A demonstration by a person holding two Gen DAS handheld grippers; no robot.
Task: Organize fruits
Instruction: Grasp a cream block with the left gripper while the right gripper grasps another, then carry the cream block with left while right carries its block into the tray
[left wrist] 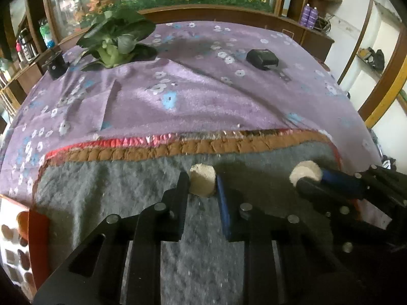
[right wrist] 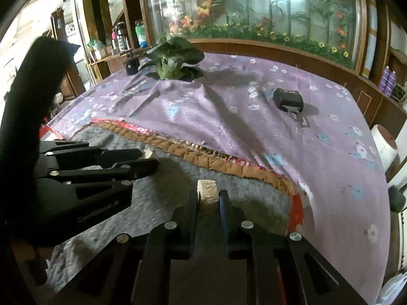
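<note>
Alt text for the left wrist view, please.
The left gripper is shut on a pale round chunk over a grey mat; the right gripper beside it holds another. Leafy greens lie on the purple floral cloth behind.

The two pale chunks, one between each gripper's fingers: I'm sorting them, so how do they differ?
The chunk in the left gripper looks rounded and yellowish; the chunk in the right gripper looks blockier with a squared top. The left chunk fills the gap between its fingers; the right chunk is narrower. Both are pale, rough-surfaced, and clamped just above the grey mat.
</note>
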